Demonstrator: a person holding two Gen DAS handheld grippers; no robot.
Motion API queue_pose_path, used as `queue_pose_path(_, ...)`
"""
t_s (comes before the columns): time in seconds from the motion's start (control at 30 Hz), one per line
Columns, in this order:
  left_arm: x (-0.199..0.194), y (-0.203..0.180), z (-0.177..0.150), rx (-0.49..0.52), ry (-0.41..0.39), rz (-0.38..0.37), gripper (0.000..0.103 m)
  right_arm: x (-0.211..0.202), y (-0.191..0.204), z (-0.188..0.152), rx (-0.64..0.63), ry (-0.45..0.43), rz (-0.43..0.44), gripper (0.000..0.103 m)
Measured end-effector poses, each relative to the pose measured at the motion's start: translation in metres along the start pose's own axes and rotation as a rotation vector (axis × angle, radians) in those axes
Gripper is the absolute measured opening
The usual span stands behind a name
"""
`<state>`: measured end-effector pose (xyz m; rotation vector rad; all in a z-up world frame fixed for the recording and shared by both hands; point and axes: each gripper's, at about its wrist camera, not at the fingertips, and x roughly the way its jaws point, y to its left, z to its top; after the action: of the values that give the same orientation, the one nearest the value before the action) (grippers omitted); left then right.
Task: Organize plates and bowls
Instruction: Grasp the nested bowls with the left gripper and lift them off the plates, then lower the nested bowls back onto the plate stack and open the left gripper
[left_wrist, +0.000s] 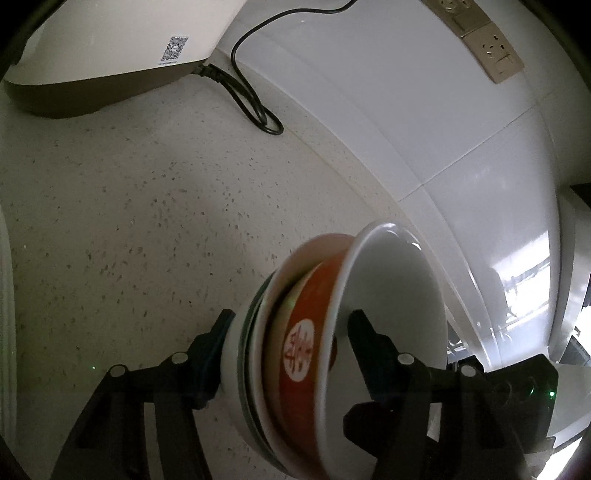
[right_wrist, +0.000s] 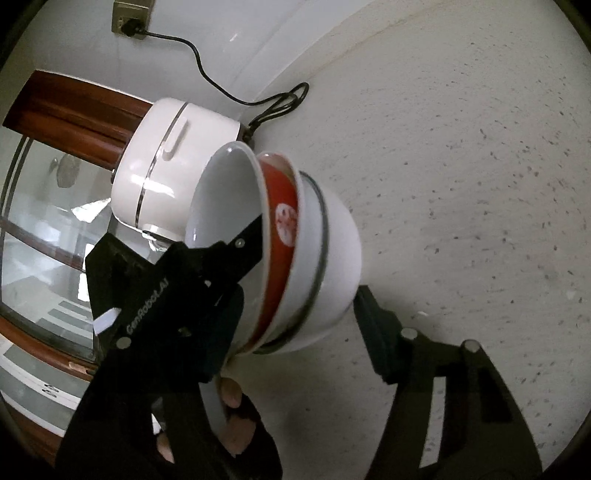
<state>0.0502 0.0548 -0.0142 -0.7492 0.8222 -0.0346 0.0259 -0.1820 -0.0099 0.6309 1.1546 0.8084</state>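
From the left wrist, a nested bowl stack (left_wrist: 314, 347), tipped on its side above the speckled counter (left_wrist: 129, 221), is clamped by the left gripper (left_wrist: 291, 332). From the right wrist, the same stack (right_wrist: 295, 254) is pinched by the right gripper (right_wrist: 306, 280), beside a white cooker (right_wrist: 166, 166).

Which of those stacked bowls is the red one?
It is the red bowl in the middle of the stack, with a white round emblem on its side. It is nested between the plain white bowl and the outer white bowl with a dark rim band.
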Motion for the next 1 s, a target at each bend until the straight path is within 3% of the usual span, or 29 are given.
queue_pose_path(0.37, -0.035, -0.007, -0.013, 0.026, -0.071, -0.047, 0.062, -0.012, 0.014, 0.001, -0.050, -0.039, 0.002, 0.065)
queue_pose_path(0.87, -0.104, 0.007, -0.018, 0.041, -0.219, 0.004, 0.062, -0.001, 0.050, -0.016, -0.146, -0.026, 0.112, 0.065)
queue_pose_path(1.0, -0.114, 0.009, -0.020, 0.044, -0.223, 0.007, 0.063, 0.003, 0.058, -0.020, -0.163, -0.026, 0.128, 0.065)
